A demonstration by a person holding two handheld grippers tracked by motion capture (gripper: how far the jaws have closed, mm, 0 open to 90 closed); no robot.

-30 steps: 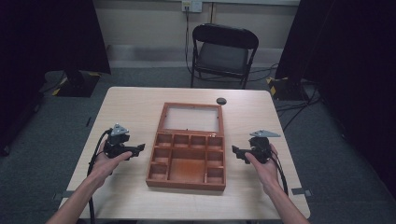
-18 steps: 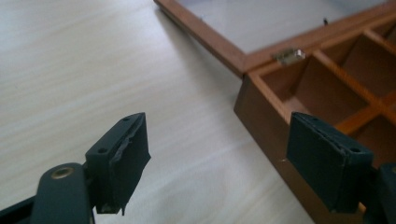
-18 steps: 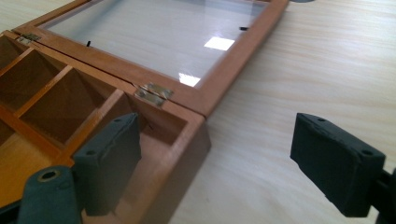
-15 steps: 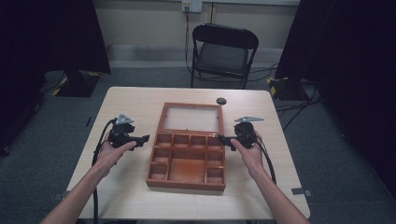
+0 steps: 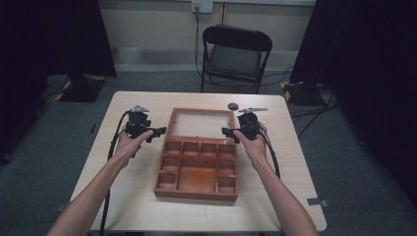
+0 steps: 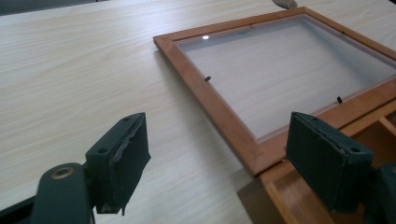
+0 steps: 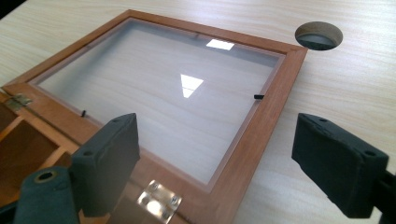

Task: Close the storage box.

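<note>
Here, wooden box [image 5: 197, 164] at middle of worktop [image 5: 142, 206], lying open. Long axis runs near edge to far edge. Compartment tray toward near edge; glass-paned lid [image 5: 201, 123] folded flat toward far edge, brass hinge [image 7: 161, 199] at join. Left gripper [image 5: 156, 132] just beside lid's left side, jaws wide apart, holding nothing. Right gripper [image 5: 227, 132] at lid's right side, jaws likewise spread, empty. Round cable hole [image 5: 232, 105] near far edge.
</note>
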